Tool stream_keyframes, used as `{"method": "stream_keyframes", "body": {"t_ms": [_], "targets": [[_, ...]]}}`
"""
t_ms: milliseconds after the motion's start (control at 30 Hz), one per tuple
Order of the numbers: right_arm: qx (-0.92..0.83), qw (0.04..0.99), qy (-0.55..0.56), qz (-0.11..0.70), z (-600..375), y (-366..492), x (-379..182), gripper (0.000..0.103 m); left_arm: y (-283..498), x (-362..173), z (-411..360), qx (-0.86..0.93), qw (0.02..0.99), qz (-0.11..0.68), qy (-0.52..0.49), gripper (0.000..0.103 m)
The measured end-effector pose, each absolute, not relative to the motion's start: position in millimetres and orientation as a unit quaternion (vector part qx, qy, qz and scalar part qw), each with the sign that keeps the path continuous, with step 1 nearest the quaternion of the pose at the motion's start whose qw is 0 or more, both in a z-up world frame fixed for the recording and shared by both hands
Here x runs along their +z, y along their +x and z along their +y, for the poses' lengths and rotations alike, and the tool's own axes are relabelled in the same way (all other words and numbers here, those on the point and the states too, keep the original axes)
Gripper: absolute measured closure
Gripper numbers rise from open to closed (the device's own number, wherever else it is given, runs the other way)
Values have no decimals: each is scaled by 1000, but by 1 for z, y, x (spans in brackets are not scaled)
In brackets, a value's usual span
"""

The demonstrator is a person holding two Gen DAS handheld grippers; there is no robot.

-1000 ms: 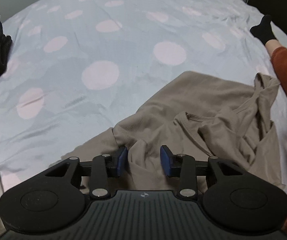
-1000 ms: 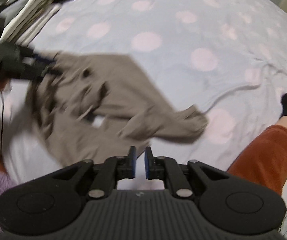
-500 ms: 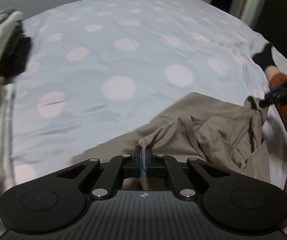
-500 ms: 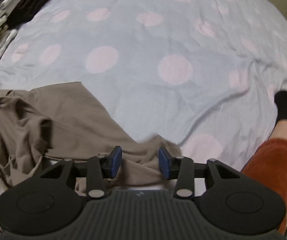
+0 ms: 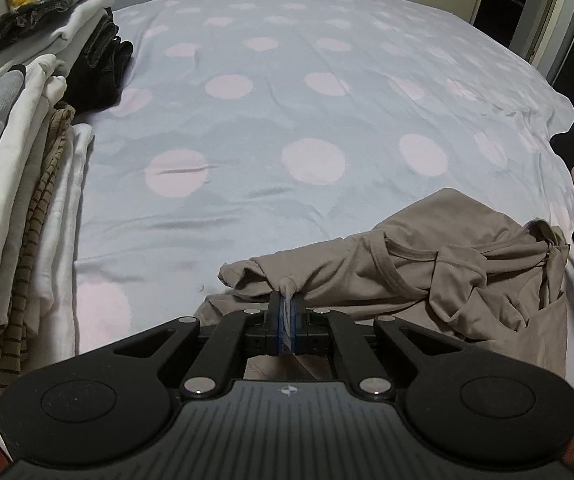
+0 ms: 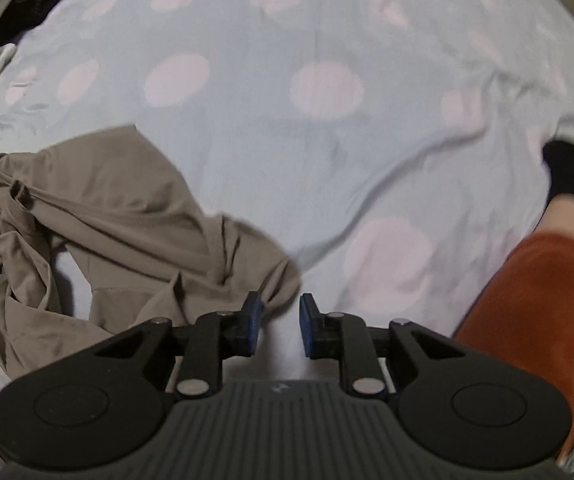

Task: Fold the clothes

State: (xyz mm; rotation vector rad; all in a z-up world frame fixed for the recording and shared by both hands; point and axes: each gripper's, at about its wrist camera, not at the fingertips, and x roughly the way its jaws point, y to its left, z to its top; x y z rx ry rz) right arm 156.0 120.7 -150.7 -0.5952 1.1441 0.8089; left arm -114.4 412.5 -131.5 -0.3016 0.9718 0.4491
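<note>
So I'm at the pick-it-up-and-spread-it stage with this one: the taupe shirt (image 5: 439, 256) is lying crumpled on the near right part of the polka-dot bedsheet (image 5: 287, 100), neckline up, nowhere near flat yet. My left gripper (image 5: 286, 322) is clamped right down on a pinch of fabric near the shirt's left edge, so that side is sorted. The right gripper (image 6: 279, 322) is the unfinished bit: its jaws are closing with a gap between them, and a bunched corner of the shirt sits at the left blue pad without being pinched as far as I can see. I reckon the next move needs that corner properly caught between the pads, then both ends lifted and pulled apart so the thing hangs straight before laying it down. Room-wise, there's loads of free sheet on the far side. The stack of folded clothes (image 5: 27, 184) runs along the left edge, so I'd keep clear of that, and the person's leg in rust-coloured trousers (image 6: 527, 304) with a black sock (image 5: 573, 140) crowds the right side.
</note>
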Motion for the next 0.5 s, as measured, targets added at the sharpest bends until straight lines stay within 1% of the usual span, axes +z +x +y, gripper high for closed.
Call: {"method": "stream_keyframes", "body": {"t_ms": [133,267,333,400,433,500], "targets": [[410,712,-341,457,138,162,-145,80,-113,-132,414,215,848,462,-146,100],[461,659,-416,425,160,170,-165,80,-113,-132,413,217,845,466,-145,100],[475,635,-434,428,167,175,-177,80,-112,-132,414,217,844,468,-145,100],[489,612,-442,436,172,178,-188,76,-111,-132,415,217,844,469,-146,100],[497,603,-438,445,171,179,-191,72,-110,-132,415,217,843,469,-147,100],[512,586,-426,461,169,180,-196,70,-110,-133,416,215,843,471,-147,100]]}}
